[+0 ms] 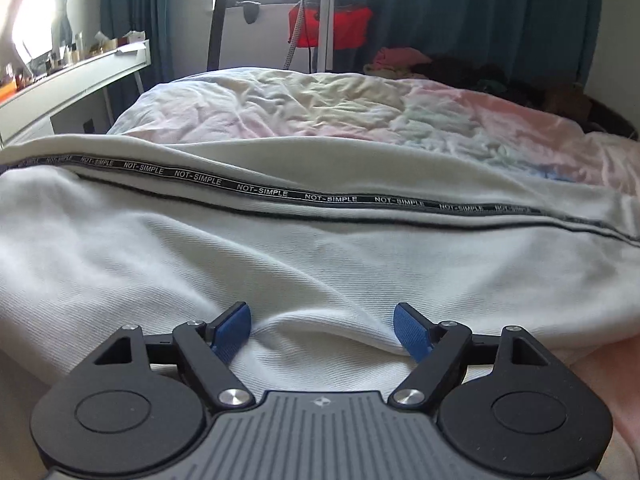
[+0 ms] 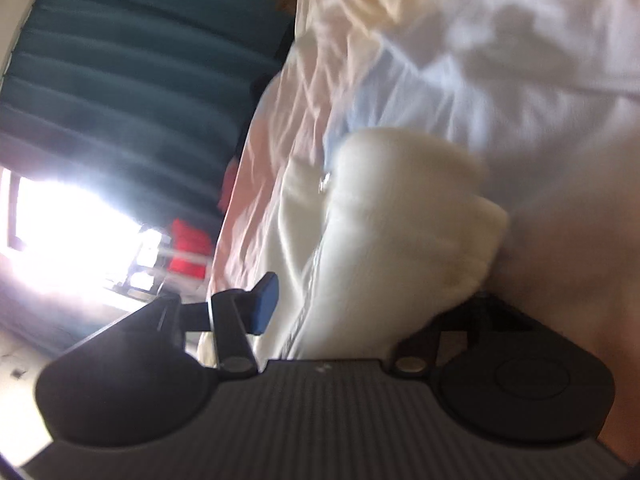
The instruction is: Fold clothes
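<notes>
Nearest to the left wrist camera is the left gripper (image 1: 322,330), with its two blue pads (image 1: 234,330) standing wide apart and resting on a white garment (image 1: 280,264). A soft ridge of the cloth rises between the pads, but they do not press on it, so this gripper is open and holds nothing. The garment lies spread across the near part of the bed (image 1: 320,112), and a black printed tape (image 1: 260,190) runs along it from left to right. On the far left stands a white desk (image 1: 76,76) with small things on it, in the middle a red cloth (image 1: 344,28) hangs before the window, and on the far right a pile of other clothes (image 1: 460,72) waits at the bed's far edge.

The right wrist view is tilted and blurred. The right gripper (image 2: 356,300) shows one blue pad (image 2: 266,302) on the left, clear of the cloth; the other finger is hidden behind a bunched white part of the garment (image 2: 400,220). The jaws look partly open with cloth between them, not clamped.

I judge the folding to be at an early or middle stage: the garment is laid out with perhaps one edge turned over, no compact fold is visible, and the pile is not yet done.

Only the left view shows the whole layout; only the right view shows the bunched end.
</notes>
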